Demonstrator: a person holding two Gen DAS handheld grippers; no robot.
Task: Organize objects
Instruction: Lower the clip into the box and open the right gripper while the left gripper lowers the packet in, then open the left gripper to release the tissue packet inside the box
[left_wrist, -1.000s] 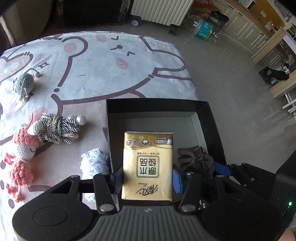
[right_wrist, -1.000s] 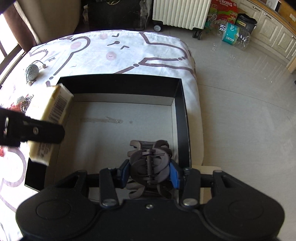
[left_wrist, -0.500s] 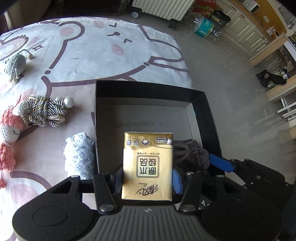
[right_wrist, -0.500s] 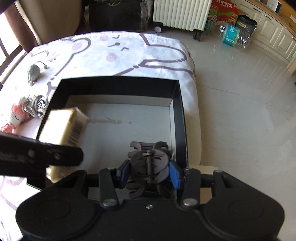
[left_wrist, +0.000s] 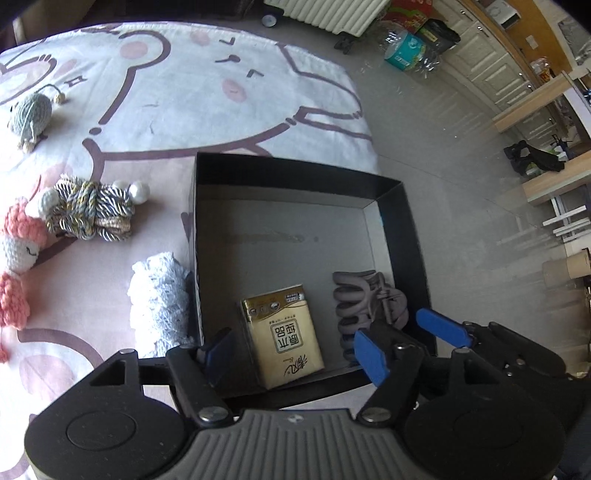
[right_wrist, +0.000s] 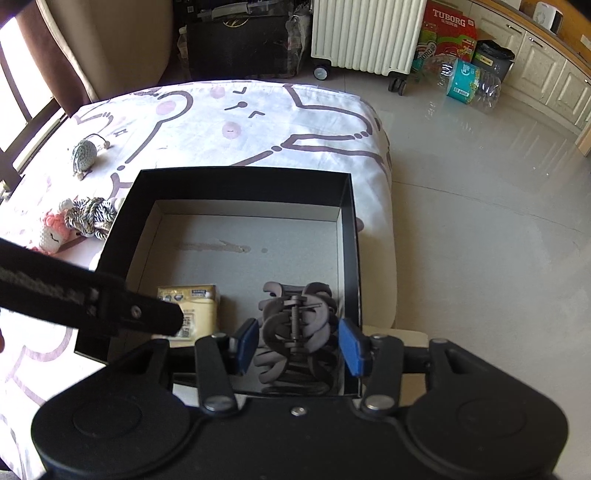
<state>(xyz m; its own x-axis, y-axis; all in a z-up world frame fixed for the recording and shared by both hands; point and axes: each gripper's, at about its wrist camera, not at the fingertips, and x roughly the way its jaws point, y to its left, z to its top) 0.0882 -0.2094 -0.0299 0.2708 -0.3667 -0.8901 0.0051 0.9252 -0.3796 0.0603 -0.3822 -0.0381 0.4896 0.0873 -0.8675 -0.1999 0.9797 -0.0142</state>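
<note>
Left wrist view: the left gripper (left_wrist: 291, 350) is released, tissue pack (left_wrist: 282, 338) lying between its fingers inside the black box (left_wrist: 295, 173). Right gripper (right_wrist: 297, 345), also spread, straddles the hair claw (right_wrist: 295, 328) there. Off to the left, knitted dolls (left_wrist: 16, 254), cord bundle (left_wrist: 90, 212) and lace (left_wrist: 159, 299) await.

Room clutter beyond the table

White radiator (right_wrist: 364, 35) far ahead of the jaws; Tuborg carton (right_wrist: 445, 35) and teal pack (right_wrist: 463, 83) ahead-right; cream cabinets (right_wrist: 543, 70) further right.
</note>
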